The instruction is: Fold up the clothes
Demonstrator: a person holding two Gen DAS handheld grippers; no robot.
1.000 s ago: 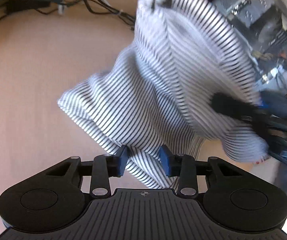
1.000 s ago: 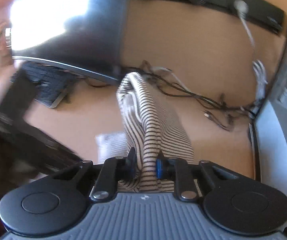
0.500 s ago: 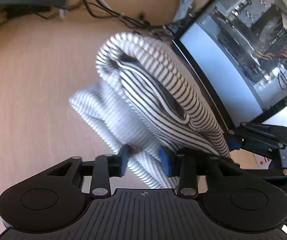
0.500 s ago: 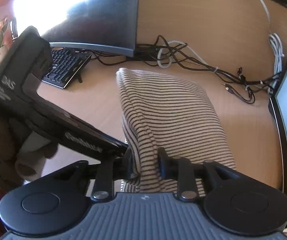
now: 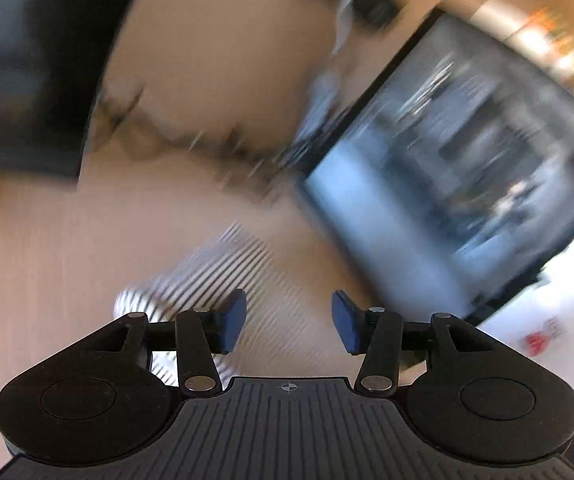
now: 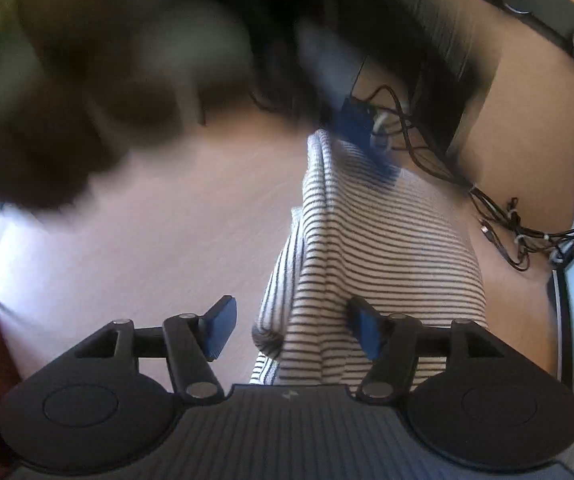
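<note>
Striped cloth, the folded garment (image 6: 371, 248), lies on the wooden table (image 6: 175, 216) near the cables (image 6: 503, 216) at its back edge. The left gripper (image 5: 287, 320) is opening, its jaws apart with nothing pressed between them. The right gripper (image 6: 293, 330) is opening too, the garment lying loose between its pads. Judging by the compact bundle, the folding looks nearly done; perhaps only tidying remains.
</note>
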